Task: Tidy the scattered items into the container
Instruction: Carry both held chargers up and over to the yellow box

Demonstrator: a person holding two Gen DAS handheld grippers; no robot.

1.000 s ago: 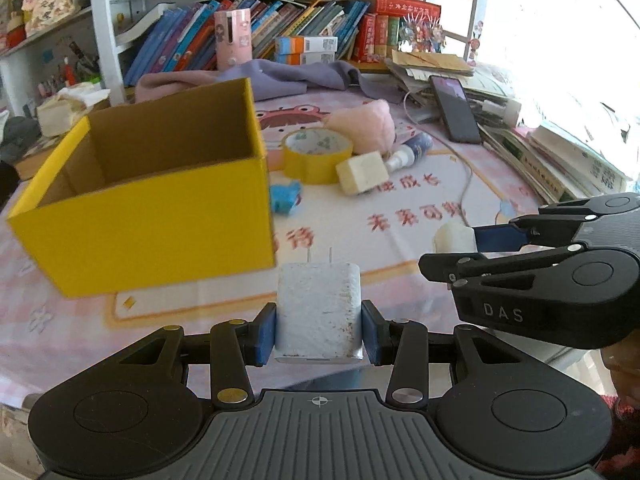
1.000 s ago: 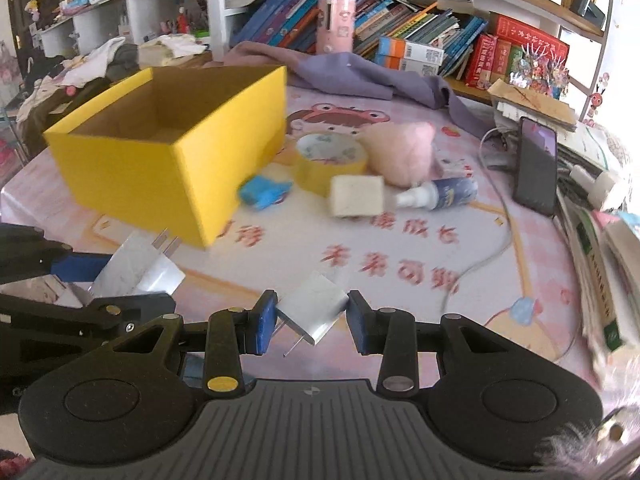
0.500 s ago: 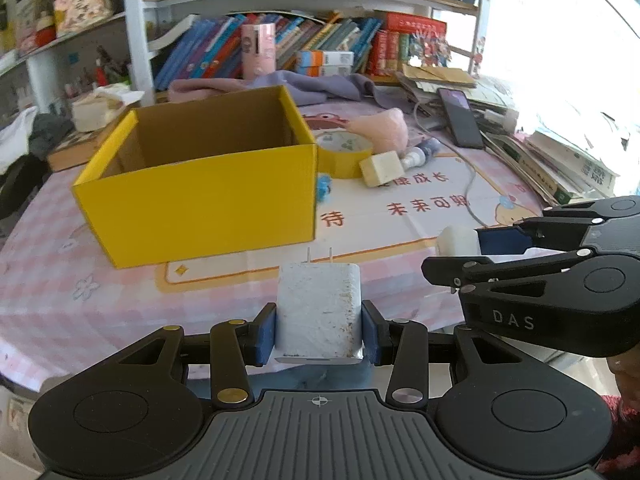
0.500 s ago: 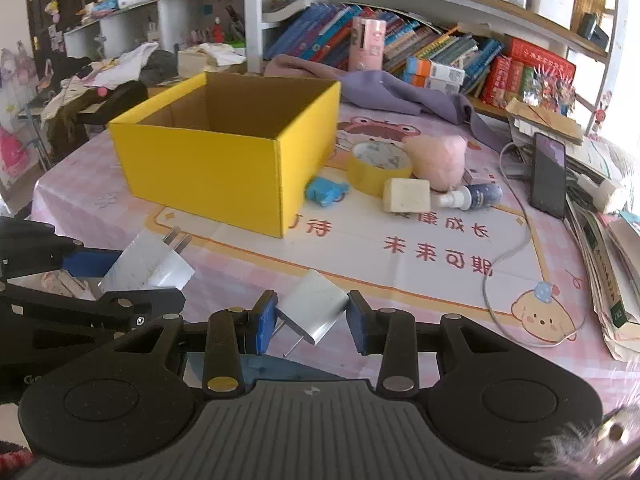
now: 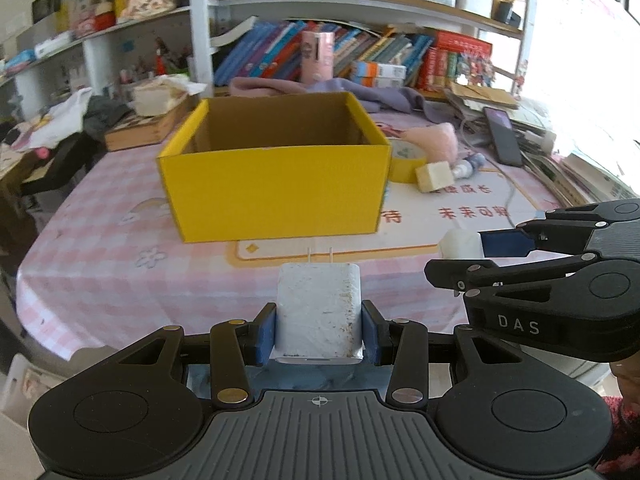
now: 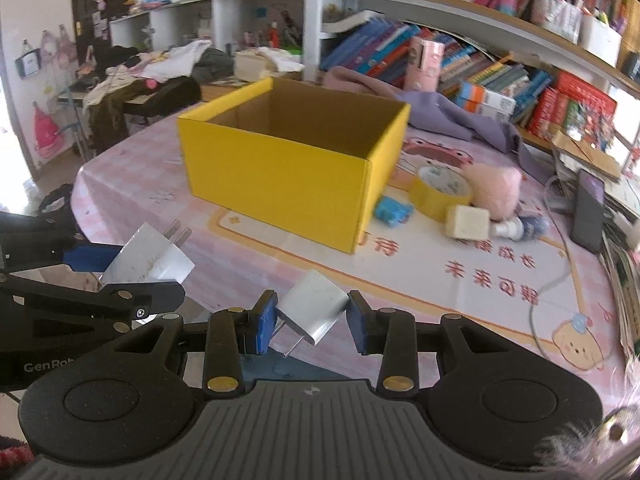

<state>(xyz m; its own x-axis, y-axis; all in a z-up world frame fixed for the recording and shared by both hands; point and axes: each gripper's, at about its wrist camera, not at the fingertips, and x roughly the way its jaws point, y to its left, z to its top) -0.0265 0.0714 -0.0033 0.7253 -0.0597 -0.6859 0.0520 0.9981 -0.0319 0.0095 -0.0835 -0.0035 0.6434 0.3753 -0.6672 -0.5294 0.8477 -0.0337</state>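
My left gripper (image 5: 319,330) is shut on a white plug adapter (image 5: 319,312), prongs pointing forward, held above the table's near edge. My right gripper (image 6: 312,320) is shut on a second white plug adapter (image 6: 313,306), tilted with prongs down-left. Each gripper shows in the other's view: the right gripper (image 5: 472,242) and the left gripper (image 6: 132,264). The open yellow cardboard box (image 5: 276,194) stands on the table ahead of both; it also shows in the right wrist view (image 6: 280,176). Its floor is hidden.
On the pink checked table (image 5: 100,248) right of the box lie a yellow tape roll (image 6: 438,190), a pink plush (image 6: 496,190), a cream block (image 6: 468,222), a small bottle (image 6: 520,226) and a blue item (image 6: 392,212). A phone (image 6: 588,210) and cable lie far right. Bookshelves stand behind.
Both grippers have pulled back and up from the table with their adapters still held. The box now appears farther away and more central.
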